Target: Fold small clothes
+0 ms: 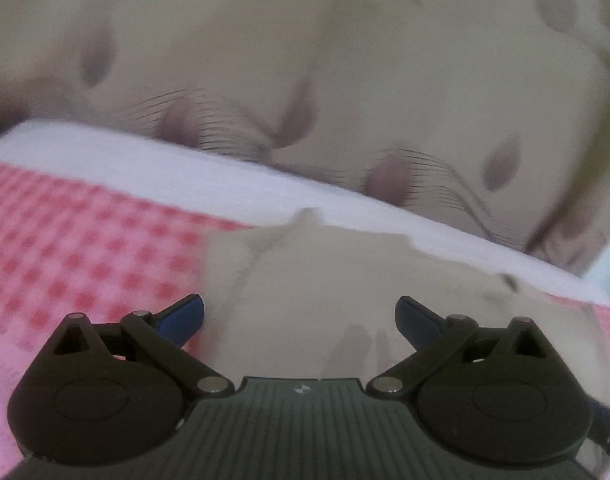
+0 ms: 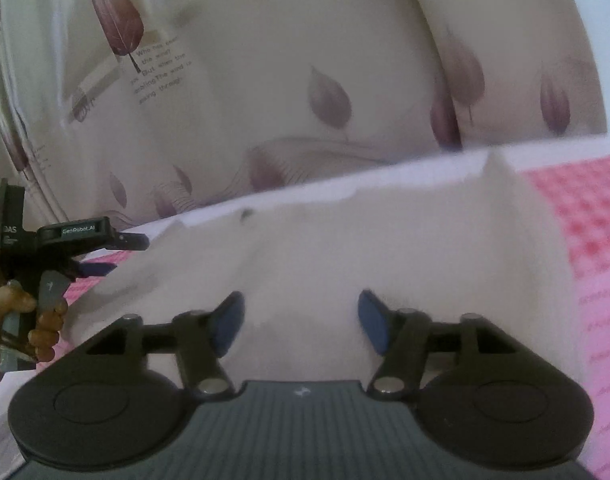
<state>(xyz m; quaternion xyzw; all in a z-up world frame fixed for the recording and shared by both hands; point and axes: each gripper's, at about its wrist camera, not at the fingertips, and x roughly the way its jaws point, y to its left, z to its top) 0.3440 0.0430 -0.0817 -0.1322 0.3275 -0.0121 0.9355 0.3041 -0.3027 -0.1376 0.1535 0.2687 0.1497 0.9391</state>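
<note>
A small cream-white garment (image 1: 325, 276) lies spread on a pink checked cloth (image 1: 77, 248). In the right wrist view the garment (image 2: 385, 248) fills the middle. My left gripper (image 1: 299, 320) is open and empty, its blue pads wide apart just above the garment's near part. My right gripper (image 2: 301, 320) is open and empty, low over the garment. The left gripper (image 2: 117, 252) shows from the side at the left of the right wrist view, at the garment's left edge, held by a hand (image 2: 45, 320).
The pink checked cloth (image 2: 585, 216) covers a surface with a white band (image 1: 145, 160) along its far edge. Behind it hangs cream fabric printed with purple leaves (image 2: 265, 80) and text, also in the left wrist view (image 1: 305, 60).
</note>
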